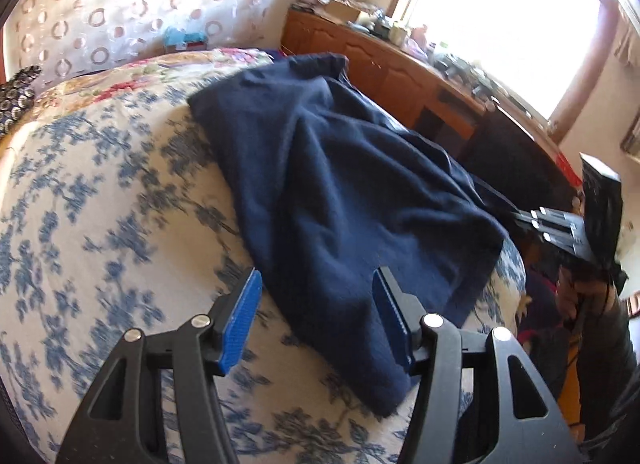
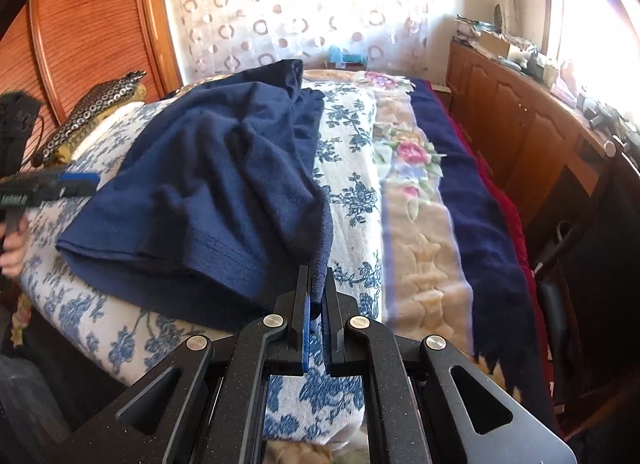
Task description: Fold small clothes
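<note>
A navy blue garment (image 1: pixel 340 184) lies rumpled on a white bedspread with blue flowers (image 1: pixel 100 204). My left gripper (image 1: pixel 316 296) is open, its blue pads (image 1: pixel 240 320) spread on either side of the garment's near edge, just above it. In the right wrist view the garment (image 2: pixel 216 184) spreads across the bed, and my right gripper (image 2: pixel 318 284) is shut on its near right corner, lifting that edge a little. The right gripper also shows at the right of the left wrist view (image 1: pixel 560 224). The left gripper shows at the left edge of the right wrist view (image 2: pixel 76 182).
A floral blanket (image 2: pixel 416 192) and a dark blue throw (image 2: pixel 480 204) lie along the bed's right side. A wooden cabinet (image 2: pixel 520 116) with clutter on top stands under the bright window. A sequined cushion (image 2: pixel 92 112) sits at the head of the bed.
</note>
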Tool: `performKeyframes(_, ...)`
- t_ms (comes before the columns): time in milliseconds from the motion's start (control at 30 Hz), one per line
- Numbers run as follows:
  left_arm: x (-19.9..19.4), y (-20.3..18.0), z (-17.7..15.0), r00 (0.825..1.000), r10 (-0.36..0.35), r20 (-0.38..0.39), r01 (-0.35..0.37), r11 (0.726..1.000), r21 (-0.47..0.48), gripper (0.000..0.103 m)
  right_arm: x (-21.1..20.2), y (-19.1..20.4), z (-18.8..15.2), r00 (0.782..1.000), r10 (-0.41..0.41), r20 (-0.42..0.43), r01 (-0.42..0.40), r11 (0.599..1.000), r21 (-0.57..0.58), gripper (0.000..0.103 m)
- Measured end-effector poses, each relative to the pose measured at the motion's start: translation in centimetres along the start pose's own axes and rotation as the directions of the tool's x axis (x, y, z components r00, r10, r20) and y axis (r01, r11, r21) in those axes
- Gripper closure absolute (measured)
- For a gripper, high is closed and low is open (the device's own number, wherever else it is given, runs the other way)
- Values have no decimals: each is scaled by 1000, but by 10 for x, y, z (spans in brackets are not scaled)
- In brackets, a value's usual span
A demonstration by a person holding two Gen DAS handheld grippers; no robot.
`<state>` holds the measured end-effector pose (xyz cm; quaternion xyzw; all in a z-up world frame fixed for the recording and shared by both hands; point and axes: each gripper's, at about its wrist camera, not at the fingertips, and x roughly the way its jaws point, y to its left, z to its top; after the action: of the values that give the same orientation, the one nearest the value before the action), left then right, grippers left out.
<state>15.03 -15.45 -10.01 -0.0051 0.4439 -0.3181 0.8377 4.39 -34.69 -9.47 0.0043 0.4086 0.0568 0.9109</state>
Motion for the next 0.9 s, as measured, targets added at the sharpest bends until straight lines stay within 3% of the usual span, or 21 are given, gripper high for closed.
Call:
performKeyframes(33, 2, -2, -2, 1000, -1, -6, 1, 1000, 3, 46, 2, -2, 2, 1000, 11, 9, -11, 1000, 14, 82)
performKeyframes(67, 5, -5, -4, 1000, -5, -13, 6, 1000, 10, 46, 3, -4, 5, 1000, 19, 18, -20, 999, 28, 62)
performKeyframes(133, 10, -10, -8, 1000, -7, -29, 8, 1000, 20, 46, 7, -8, 10, 999, 36, 35, -38, 997, 60, 46)
performKeyframes(433, 15, -23, -21, 997, 79, 12, -79, 993, 88, 45, 30, -3, 12, 995, 97, -10, -96, 994, 59, 42)
performKeyframes(533, 12, -22, -23, 996, 86, 12, -87, 993, 80, 46, 29, 8, 10, 989, 148, -21, -147, 989, 30, 43)
performKeyframes(600, 11, -25, -25, 997, 81, 9, -82, 992, 101, 46, 30, 17, 9, 990, 137, -31, -137, 991, -5, 53)
performKeyframes(700, 7, -28, -29, 1000, 23, 8, -24, 994, 110, 70, 29, 24, 8, 989, 144, -42, -146, 989, -31, 72)
performKeyframes(733, 6, -27, -29, 1000, 16, 13, -17, 995, 101, 82, 29, 26, 8, 989, 141, -46, -143, 989, -42, 82)
performKeyframes(767, 5, -26, -30, 1000, 6, 18, -8, 995, 97, 88, 29, 27, 8, 986, 160, -55, -162, 986, -46, 92)
performKeyframes(833, 2, -24, -29, 1000, -13, 27, 11, 996, 87, 97, 30, 29, 8, 986, 159, -52, -162, 985, -60, 93)
performKeyframes(900, -4, -24, -28, 998, -32, 52, 28, 996, 82, 98, 26, 32, 8, 988, 153, -33, -155, 985, -73, 95)
